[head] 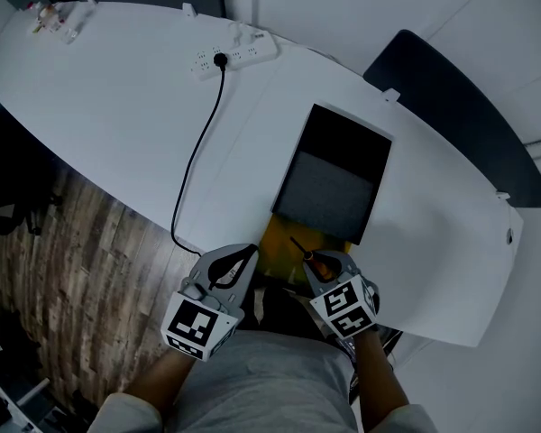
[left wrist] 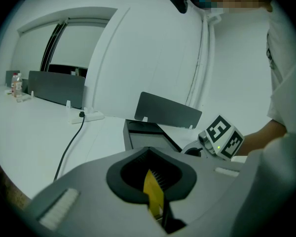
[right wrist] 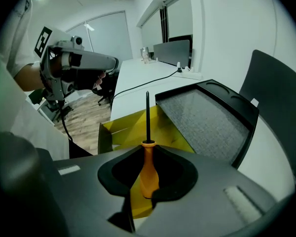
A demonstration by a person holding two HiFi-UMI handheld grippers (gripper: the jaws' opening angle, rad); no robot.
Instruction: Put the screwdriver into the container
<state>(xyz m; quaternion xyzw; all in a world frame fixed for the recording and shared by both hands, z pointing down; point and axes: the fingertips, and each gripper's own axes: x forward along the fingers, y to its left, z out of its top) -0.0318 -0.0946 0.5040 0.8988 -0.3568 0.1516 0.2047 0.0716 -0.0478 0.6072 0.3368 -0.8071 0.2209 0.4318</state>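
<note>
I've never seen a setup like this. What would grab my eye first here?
Likely the orange-handled screwdriver, clamped in the right tool with its dark shaft pointing over the yellow container by the near edge of the white table. The left tool appears to pinch that container's wall. Behind it lies a dark tray.

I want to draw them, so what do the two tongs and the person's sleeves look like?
The left tongs and the right tongs are both grey plastic with a black lining inside. Each has a white cube on it, printed with black square patterns. The person wears a pale short-sleeved shirt.
</note>
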